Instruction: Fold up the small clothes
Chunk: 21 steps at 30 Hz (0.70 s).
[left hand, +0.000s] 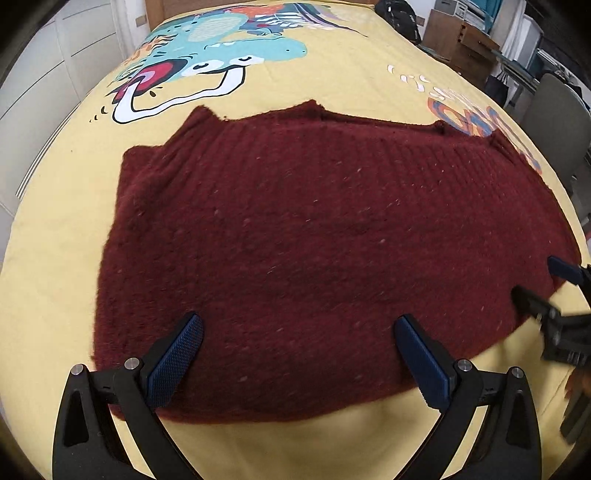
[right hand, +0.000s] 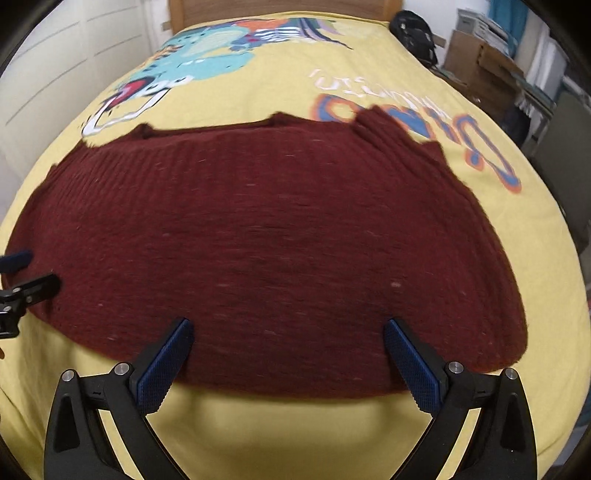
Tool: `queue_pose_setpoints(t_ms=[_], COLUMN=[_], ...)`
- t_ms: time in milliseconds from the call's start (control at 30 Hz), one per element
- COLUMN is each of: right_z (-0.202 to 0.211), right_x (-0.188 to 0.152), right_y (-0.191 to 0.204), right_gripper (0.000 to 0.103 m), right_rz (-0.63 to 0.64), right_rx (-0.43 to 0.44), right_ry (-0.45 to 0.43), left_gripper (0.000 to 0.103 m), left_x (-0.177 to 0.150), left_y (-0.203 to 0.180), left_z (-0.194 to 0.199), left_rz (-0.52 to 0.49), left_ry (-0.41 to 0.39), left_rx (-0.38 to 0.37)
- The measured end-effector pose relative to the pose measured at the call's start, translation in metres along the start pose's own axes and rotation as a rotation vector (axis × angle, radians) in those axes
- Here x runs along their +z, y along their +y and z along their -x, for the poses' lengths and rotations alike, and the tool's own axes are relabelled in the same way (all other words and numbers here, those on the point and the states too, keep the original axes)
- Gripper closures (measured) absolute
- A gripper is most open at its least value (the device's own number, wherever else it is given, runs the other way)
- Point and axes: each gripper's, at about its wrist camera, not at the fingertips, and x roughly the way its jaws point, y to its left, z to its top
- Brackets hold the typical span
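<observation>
A dark red knitted sweater [left hand: 314, 240] lies spread flat on a yellow bedspread [left hand: 332, 81], its collar at the far edge. My left gripper [left hand: 297, 332] stands open just above the sweater's near hem, left part, nothing between its blue pads. In the right wrist view the same sweater [right hand: 266, 236] fills the middle, and my right gripper [right hand: 288, 336] hangs open over the near hem, right part, with nothing in it. Each gripper shows at the edge of the other's view: the right gripper [left hand: 543, 284] at far right, the left gripper [right hand: 26, 271] at far left.
The bedspread [right hand: 369, 66] carries a cartoon dinosaur print [left hand: 221, 48] and orange lettering [right hand: 461, 140]. White cupboard doors [left hand: 55, 55] stand to the left of the bed. Cardboard boxes [right hand: 480, 62], a dark bag [right hand: 413, 29] and a chair [left hand: 557, 122] crowd the right side.
</observation>
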Motion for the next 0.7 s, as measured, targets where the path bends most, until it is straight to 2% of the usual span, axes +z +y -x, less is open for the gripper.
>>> queue_pose_setpoints(t_ms=[133,233,300,500,700], right_z=[0.003,0.003,0.0,-0.002,0.027], right_x=[-0.002,-0.004,-0.005,-0.004,0.002], right_y=[-0.025,-0.035,-0.036,-0.033,-0.029], right_gripper=[0.001,0.001,0.001,0.0,0.001], right_rz=[-0.034,-0.048,-0.039,-0.044,-0.037], right_rx=[-0.011,0.005,0.008,0.001,-0.009], right_ry=[-0.004,0.001,0.004,0.021,0.019], left_gripper=[0.001,0.001,0.001,0.001,0.001], left_x=[-0.006,-0.011,-0.013,-0.01,0.005], left_y=[0.021,0.026,0.024,0.025,0.026], left_z=[0.001,0.0,-0.002,-0.006,0.013], left_rz=[0.031,0.019,-0.009,0.02,0.038], left_ry=[-0.011,-0.005,-0.01,0.016,0.061], left_rx=[0.012,-0.008,0.004,0.001,-0.042])
